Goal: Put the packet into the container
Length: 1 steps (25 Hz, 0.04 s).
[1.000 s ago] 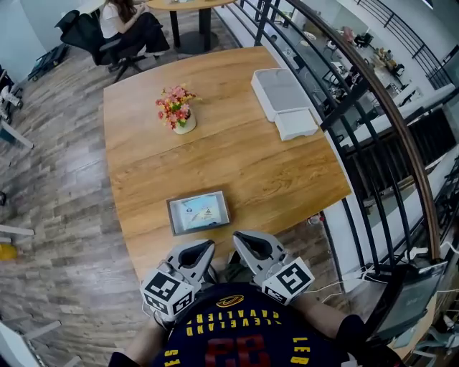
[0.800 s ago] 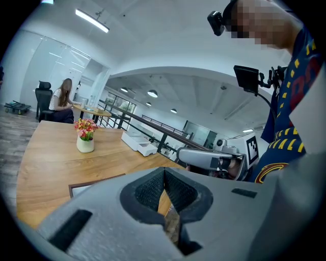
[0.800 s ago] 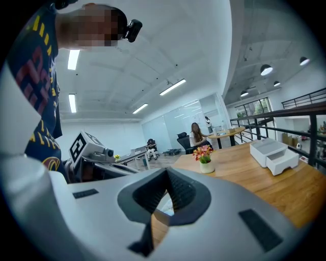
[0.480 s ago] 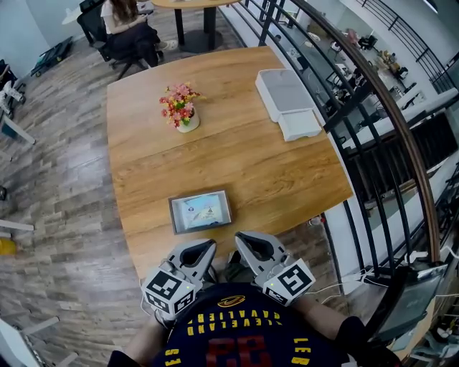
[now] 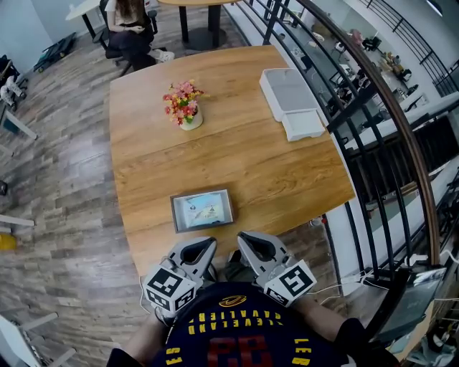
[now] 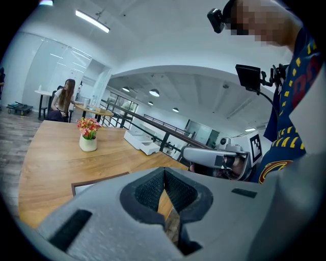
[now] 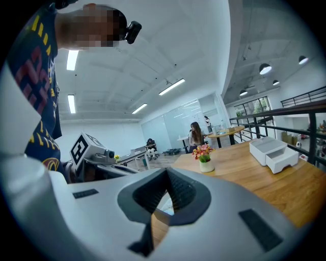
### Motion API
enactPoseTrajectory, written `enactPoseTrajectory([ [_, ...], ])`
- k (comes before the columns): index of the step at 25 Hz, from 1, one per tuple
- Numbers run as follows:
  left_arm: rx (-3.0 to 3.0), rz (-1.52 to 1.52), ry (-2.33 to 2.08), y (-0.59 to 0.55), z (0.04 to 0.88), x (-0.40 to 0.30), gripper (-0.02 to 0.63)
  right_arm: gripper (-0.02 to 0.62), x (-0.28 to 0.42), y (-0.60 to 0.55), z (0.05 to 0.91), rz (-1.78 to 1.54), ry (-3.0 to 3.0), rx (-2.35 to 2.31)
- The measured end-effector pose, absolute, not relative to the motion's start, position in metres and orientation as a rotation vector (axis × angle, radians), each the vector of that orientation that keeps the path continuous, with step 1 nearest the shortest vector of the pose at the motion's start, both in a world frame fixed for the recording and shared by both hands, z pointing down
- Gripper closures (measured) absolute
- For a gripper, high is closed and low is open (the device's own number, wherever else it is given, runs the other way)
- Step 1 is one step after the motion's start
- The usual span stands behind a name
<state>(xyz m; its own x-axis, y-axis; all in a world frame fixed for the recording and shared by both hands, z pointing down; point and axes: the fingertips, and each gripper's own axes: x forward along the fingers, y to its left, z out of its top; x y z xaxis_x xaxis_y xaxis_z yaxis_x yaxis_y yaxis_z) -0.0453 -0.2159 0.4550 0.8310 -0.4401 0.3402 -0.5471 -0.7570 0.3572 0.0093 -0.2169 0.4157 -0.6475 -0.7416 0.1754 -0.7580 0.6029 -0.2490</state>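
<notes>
A flat rectangular packet (image 5: 201, 210) with a dark grey border and a pale printed face lies on the wooden table (image 5: 244, 161) near its front edge. The white container (image 5: 287, 94), with a smaller white box (image 5: 303, 125) against its near end, stands at the table's far right. My left gripper (image 5: 204, 248) and right gripper (image 5: 248, 241) hang side by side just off the front edge, close to my body, both shut and empty. In the left gripper view the jaws (image 6: 165, 179) meet, with the packet's edge (image 6: 97, 181) beyond. The right gripper view shows its jaws (image 7: 166, 178) closed too.
A small white vase of pink and red flowers (image 5: 186, 107) stands at the far left of the table. A black metal railing (image 5: 358, 122) runs along the table's right side. A person (image 5: 129, 21) sits on a chair beyond the far end. Wooden floor lies to the left.
The head view has drifted slightly, so the table sits a little to the right in frame. Both grippers stay shut in the same place.
</notes>
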Motion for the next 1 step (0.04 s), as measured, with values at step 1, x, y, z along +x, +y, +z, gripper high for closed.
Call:
enactPoseTrajectory([
  [1,2.564,0.327,-0.734,-0.2167,0.4551,-0.0456,0.598,0.584,0.0095,-0.2171,0.416,0.47,-2.763,1.294],
])
